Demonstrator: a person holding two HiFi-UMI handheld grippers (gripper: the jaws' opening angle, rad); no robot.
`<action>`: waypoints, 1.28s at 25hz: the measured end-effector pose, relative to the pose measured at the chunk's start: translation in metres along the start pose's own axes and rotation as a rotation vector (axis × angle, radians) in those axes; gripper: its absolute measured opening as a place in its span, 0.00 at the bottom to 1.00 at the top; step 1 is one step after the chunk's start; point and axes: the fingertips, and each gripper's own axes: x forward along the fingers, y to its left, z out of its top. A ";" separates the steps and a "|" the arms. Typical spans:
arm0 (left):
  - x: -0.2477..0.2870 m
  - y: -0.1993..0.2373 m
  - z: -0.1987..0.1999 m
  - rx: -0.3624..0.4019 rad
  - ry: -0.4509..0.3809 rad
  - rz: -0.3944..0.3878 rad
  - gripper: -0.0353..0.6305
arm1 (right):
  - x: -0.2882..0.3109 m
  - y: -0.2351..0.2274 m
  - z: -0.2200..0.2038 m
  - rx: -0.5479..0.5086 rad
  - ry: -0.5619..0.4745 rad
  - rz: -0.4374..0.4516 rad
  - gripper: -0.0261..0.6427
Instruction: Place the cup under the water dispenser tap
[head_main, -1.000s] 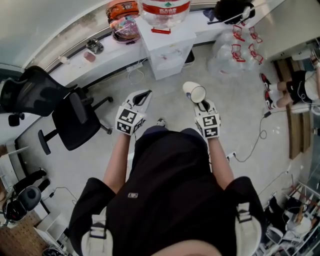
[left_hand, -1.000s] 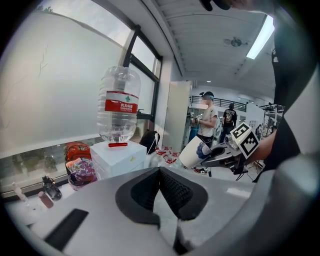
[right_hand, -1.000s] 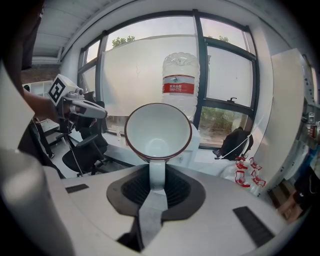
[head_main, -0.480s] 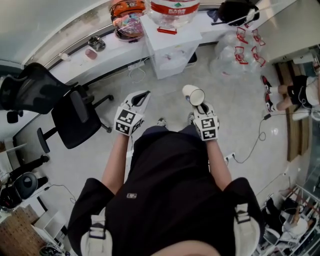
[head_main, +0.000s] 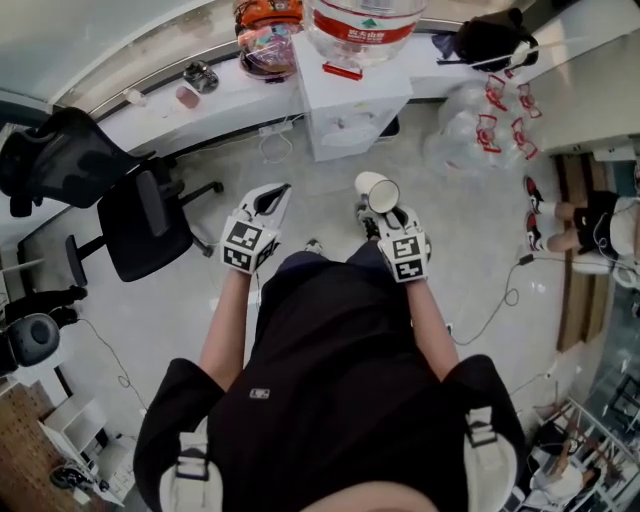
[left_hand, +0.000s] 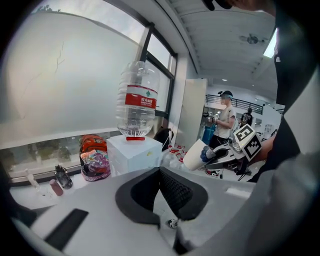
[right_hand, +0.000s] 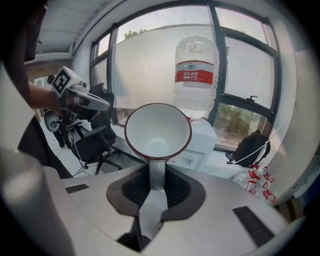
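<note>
A white cup (head_main: 378, 190) with a red rim hangs over the floor, its mouth tipped up and toward me. My right gripper (head_main: 393, 212) is shut on the cup's handle (right_hand: 156, 175), and the bowl (right_hand: 157, 131) stands just beyond the jaws. The white water dispenser (head_main: 350, 105) stands ahead against the counter with a large clear bottle (head_main: 365, 20) on top. Its small tap (right_hand: 189, 159) shows just right of the cup. My left gripper (head_main: 268, 203) is held level beside the right one, pads together and empty. The left gripper view shows the cup (left_hand: 196, 154) to its right.
A black office chair (head_main: 140, 225) stands on the left. The counter (head_main: 150, 120) carries bags and small items. Clear plastic bags (head_main: 470, 115) lie right of the dispenser, with a black backpack (head_main: 490, 40) above them. A person (head_main: 590, 215) sits at far right.
The person has stepped toward the dispenser, so the gap between it and both grippers has shrunk. The cup stays in the right gripper's grip.
</note>
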 end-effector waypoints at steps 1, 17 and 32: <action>0.005 0.001 0.003 -0.004 -0.001 0.010 0.05 | 0.004 -0.006 0.002 -0.012 0.001 0.012 0.11; 0.112 -0.024 0.050 -0.046 0.046 0.120 0.05 | 0.051 -0.109 -0.001 -0.077 0.043 0.215 0.10; 0.157 -0.068 0.026 -0.178 0.118 0.260 0.05 | 0.114 -0.183 -0.066 -0.175 0.193 0.395 0.10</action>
